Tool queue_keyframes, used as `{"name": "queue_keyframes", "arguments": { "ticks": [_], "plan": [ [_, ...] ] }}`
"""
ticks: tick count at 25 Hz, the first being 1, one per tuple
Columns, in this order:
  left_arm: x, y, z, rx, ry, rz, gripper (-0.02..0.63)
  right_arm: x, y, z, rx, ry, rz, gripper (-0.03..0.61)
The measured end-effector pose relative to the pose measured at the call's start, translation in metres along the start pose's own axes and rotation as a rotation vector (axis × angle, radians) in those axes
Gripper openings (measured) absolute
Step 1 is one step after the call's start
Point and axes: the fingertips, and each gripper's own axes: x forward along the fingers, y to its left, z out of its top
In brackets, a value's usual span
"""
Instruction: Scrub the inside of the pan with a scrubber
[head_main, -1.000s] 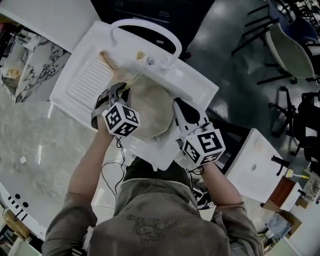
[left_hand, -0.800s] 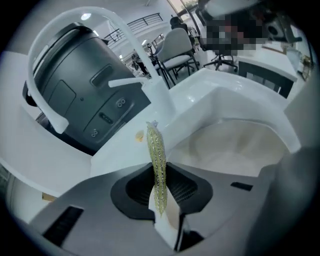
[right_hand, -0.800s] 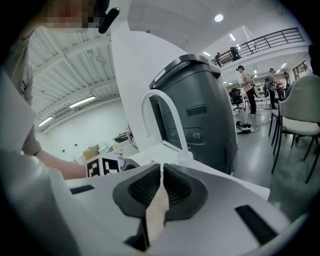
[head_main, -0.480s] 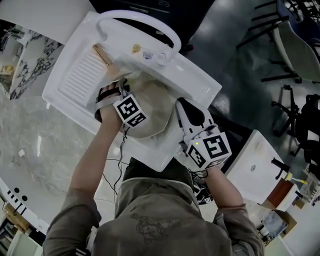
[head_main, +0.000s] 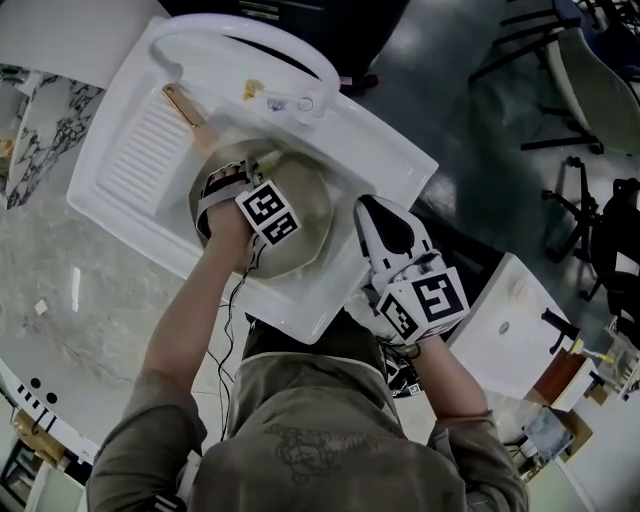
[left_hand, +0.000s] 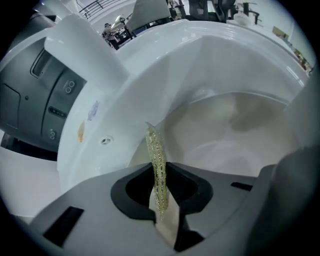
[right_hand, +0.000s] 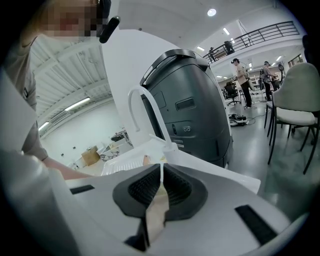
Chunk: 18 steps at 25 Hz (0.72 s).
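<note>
Scrubber (left_hand: 155, 155) is clamped in left hand-held gripper (left_hand: 160, 197) inside pan (head_main: 310, 215) for scrubbing; right hand-held gripper (head_main: 378, 212), closed empty, is held clear at 3 o'clock

Sink (head_main: 130, 165): white, drainboard with fine parallel ribs.
Faucet (head_main: 250, 40): white.
Pan (head_main: 315, 200): pale beige inside.
Scrubber (left_hand: 156, 165): yellow-green, speckled with tiny glittery dots.
Left gripper (left_hand: 161, 195), right gripper (right_hand: 160, 192): grey bodies, black ridged pads (right_hand: 140, 190).
Marker cubes (head_main: 268, 212): white faces, black square patterns.
Brush handle (head_main: 185, 103): tan wood.
Countertop (head_main: 60, 290): light grey marble, darker veins.
Shirt (head_main: 310, 440): olive-khaki, faint darker print on back.
Floor (head_main: 480, 130): dark grey, glossy.
Machine (right_hand: 195, 115): dark grey, lighter grey top edge.
</note>
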Motion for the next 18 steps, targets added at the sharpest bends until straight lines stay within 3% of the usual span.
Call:
{"name": "queue_keyframes", "arguments": {
  "ticks": [10, 18],
  "plan": [
    [0.006, -0.047, 0.039, 0.083, -0.057, -0.196, 0.075, -0.014, -0.021, -0.005, 0.019, 0.009, -0.03, 0.037],
    [-0.02, -0.103, 0.038, 0.142, -0.116, -0.46, 0.075, -0.021, -0.025, -0.005, 0.023, 0.005, -0.036, 0.037]
  ]
}}
